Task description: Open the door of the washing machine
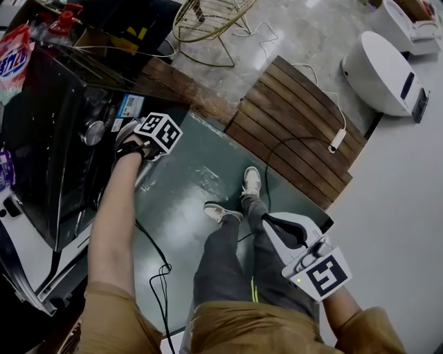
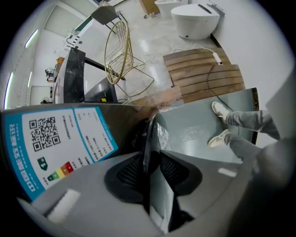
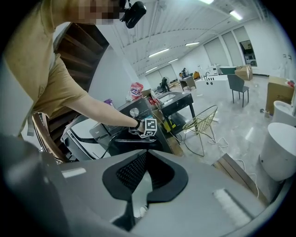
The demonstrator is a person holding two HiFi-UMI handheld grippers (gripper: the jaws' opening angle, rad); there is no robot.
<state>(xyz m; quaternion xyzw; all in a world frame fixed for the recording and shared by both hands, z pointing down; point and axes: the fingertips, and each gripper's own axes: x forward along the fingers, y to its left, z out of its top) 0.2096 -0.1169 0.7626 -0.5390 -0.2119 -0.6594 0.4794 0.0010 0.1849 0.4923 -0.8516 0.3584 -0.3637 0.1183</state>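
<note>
The washing machine [image 1: 48, 138] is a dark, glossy unit at the left of the head view, with a round knob [image 1: 92, 131] and a blue energy label [image 1: 128, 106]. My left gripper [image 1: 131, 135] reaches down to its near edge. In the left gripper view the gripper [image 2: 150, 157] is shut on a thin dark door edge [image 2: 149, 139], with one ribbed pad on each side and the label [image 2: 51, 139] just to the left. My right gripper [image 1: 266, 220] hangs low by the person's right leg, away from the machine. Its jaws [image 3: 144, 159] meet at the tips with nothing between them.
A green floor mat [image 1: 201, 187] lies under the person's shoes [image 1: 250, 181], beside a slatted wooden board [image 1: 297, 124] carrying a white power strip [image 1: 337, 142]. A gold wire chair [image 1: 208, 21] stands beyond. A white toilet [image 1: 377, 72] sits at the top right. A detergent bag [image 1: 14, 55] rests on the machine.
</note>
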